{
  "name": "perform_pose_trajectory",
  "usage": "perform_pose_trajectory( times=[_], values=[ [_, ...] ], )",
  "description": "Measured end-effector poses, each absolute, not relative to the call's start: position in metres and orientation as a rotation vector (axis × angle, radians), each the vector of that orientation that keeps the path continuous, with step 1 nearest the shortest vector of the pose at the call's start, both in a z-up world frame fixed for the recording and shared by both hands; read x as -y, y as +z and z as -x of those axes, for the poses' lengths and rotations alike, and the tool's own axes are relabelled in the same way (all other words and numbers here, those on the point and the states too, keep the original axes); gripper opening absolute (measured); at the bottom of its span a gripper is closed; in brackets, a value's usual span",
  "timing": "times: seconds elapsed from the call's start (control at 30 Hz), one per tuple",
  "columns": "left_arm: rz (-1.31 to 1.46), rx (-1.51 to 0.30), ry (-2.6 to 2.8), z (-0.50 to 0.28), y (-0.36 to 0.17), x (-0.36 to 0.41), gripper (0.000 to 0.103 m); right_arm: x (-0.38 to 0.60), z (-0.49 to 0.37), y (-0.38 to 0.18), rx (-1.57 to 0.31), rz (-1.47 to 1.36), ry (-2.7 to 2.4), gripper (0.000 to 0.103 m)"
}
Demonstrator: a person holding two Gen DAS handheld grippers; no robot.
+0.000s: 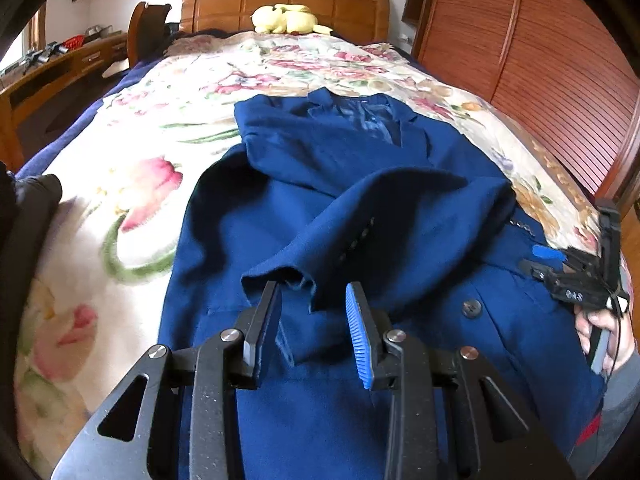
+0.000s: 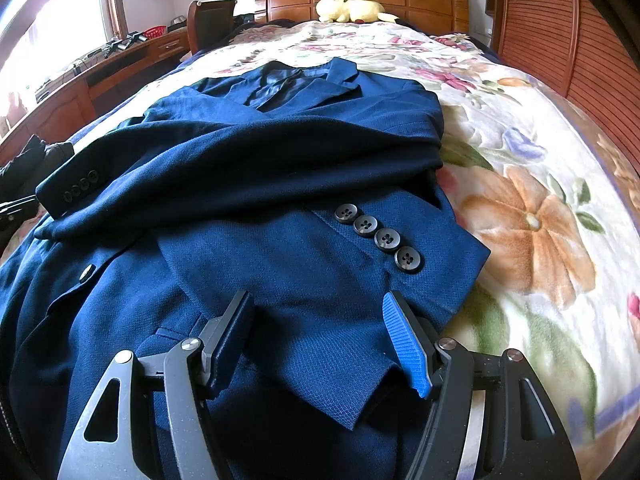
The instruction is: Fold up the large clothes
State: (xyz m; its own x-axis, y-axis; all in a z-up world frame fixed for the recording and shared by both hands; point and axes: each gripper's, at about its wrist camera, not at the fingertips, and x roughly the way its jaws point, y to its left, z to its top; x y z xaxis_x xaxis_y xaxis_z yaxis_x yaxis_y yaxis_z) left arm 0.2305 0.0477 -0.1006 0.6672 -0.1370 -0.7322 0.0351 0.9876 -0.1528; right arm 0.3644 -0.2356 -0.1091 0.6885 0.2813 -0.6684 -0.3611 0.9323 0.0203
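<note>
Your left hand-held gripper [image 1: 314,312] is open, with a sleeve cuff [image 1: 280,284] of the navy suit jacket [image 1: 320,200] between its fingers. Your right hand-held gripper [image 2: 320,336] is open above the other sleeve [image 2: 320,264]. The jacket lies ahead on the floral bedspread [image 2: 520,200].

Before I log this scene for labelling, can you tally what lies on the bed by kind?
Blue jacket: 1
Yellow plush toy: 1
Dark garment at the bed's left edge: 1
Total: 3
</note>
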Motion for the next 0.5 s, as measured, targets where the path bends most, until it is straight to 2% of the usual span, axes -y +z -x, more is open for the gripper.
perform_pose_trajectory(
  times=[0.1, 0.13, 0.17, 0.2, 0.5],
  values=[
    [0.165, -0.827, -0.079, -0.242, -0.100, -0.053, 0.033, 0.236, -0.365, -0.109, -0.728, 0.115, 0.361, 0.069],
    [0.171, -0.815, -0.090, -0.242, -0.100, -0.053, 0.029, 0.236, -0.365, -0.109, -0.728, 0.115, 0.361, 0.069],
    [0.174, -0.806, -0.109, -0.243, -0.098, -0.053, 0.014, 0.236, -0.365, -0.109, -0.728, 0.115, 0.361, 0.069],
    [0.173, -0.814, -0.119, -0.245, -0.096, -0.052, 0.008, 0.236, -0.365, -0.109, -0.727, 0.116, 0.360, 0.069],
    [0.130, -0.724, -0.220, -0.202, -0.034, -0.043, 0.005, 0.236, -0.365, -0.109, -0.725, 0.117, 0.359, 0.069]
  ],
)
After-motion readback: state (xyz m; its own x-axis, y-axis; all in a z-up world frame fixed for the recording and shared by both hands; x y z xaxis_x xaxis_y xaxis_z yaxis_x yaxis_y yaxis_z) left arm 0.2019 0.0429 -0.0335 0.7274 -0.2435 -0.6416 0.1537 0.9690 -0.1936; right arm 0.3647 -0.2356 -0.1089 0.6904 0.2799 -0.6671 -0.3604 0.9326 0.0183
